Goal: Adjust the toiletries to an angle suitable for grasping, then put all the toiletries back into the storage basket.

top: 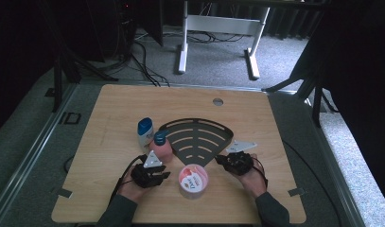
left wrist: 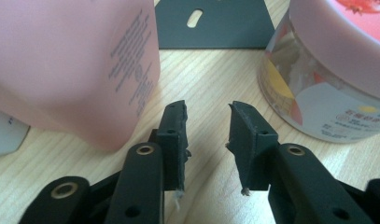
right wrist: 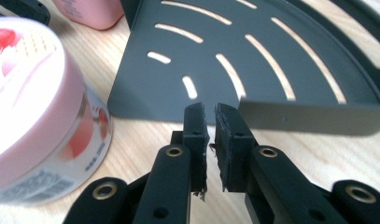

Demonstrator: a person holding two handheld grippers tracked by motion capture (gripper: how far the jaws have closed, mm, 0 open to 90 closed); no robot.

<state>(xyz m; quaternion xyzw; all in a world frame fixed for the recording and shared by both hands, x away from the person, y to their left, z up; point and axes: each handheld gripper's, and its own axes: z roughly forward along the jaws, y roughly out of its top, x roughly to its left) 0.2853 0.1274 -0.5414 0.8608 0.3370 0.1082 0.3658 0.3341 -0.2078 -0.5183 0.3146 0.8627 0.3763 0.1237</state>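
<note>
A dark grey fan-shaped slotted tray [top: 196, 137] lies at the table's middle. Left of it stand a white bottle with a blue cap [top: 145, 132] and a pink bottle [top: 161, 147]. A round jar with a pink lid [top: 193, 180] sits near the front edge. My left gripper [top: 158, 174] is low on the table and open. Nothing is between its jaws [left wrist: 207, 112], which point between the pink bottle [left wrist: 75, 65] and the jar [left wrist: 327, 74]. My right gripper [top: 223, 161] is shut on nothing [right wrist: 209, 111], just short of the tray's near corner [right wrist: 145, 100]. The jar [right wrist: 33, 107] is to its left.
The wooden table [top: 109, 118] has a small round grommet [top: 218, 101] at its far middle. A white desk frame [top: 218, 28] stands on the carpet beyond. The tray's low side wall [right wrist: 313, 116] runs off to the right of my right gripper's jaws.
</note>
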